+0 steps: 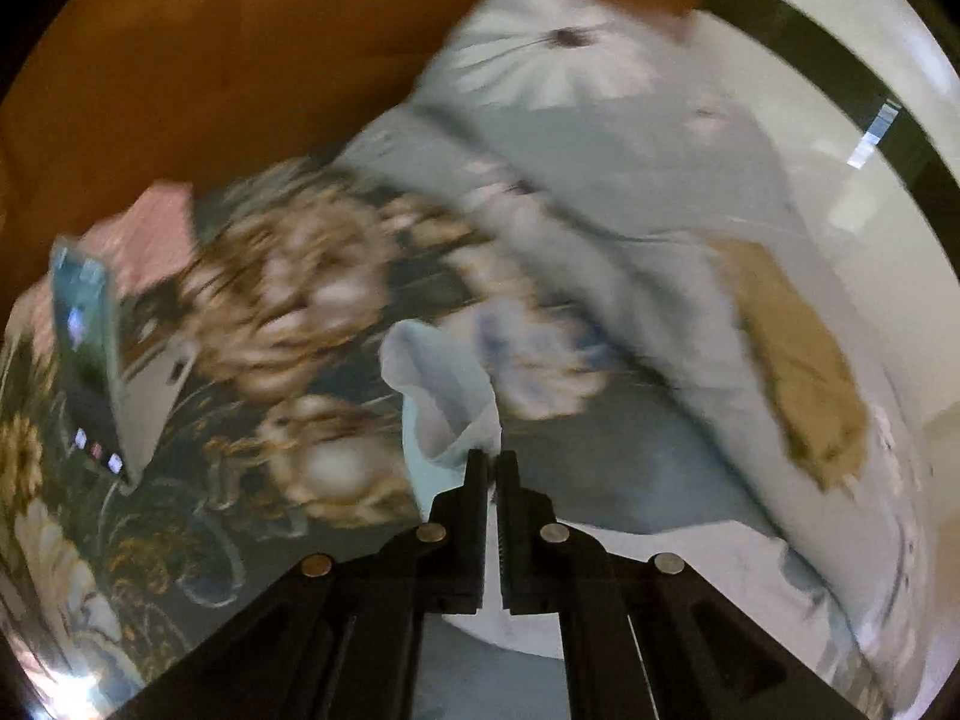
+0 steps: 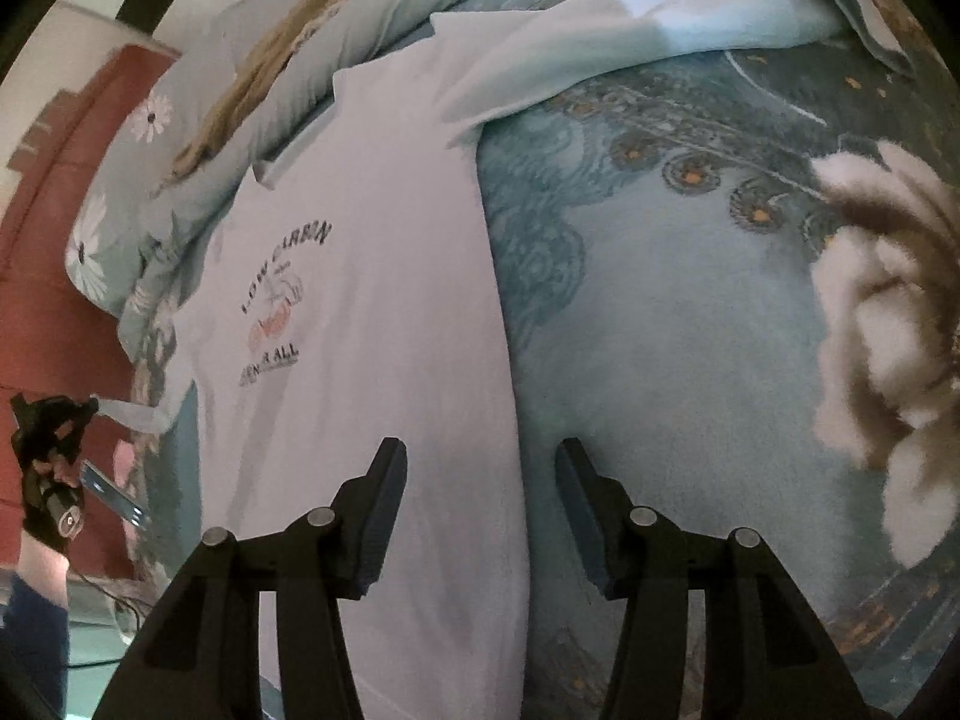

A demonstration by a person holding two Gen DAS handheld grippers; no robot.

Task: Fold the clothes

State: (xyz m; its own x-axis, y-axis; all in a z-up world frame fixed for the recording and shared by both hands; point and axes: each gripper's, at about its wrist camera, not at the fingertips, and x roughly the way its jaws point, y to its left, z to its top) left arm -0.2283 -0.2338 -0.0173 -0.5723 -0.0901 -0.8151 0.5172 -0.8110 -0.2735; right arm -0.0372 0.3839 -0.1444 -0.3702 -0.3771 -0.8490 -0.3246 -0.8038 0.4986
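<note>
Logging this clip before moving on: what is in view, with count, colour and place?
T-shirt: one, white, printed chest, flat on the bed, one corner lifted.
Bedspread: one, teal, floral, under the T-shirt.
Quilt: one, pale blue, daisies, bunched along the bed's edge.
Cloth: one, tan, on the quilt.
Phone: one, propped on the bedspread.
Left gripper: black, jaws shut on a T-shirt corner.
Right gripper: black, jaws open over the T-shirt's edge.
</note>
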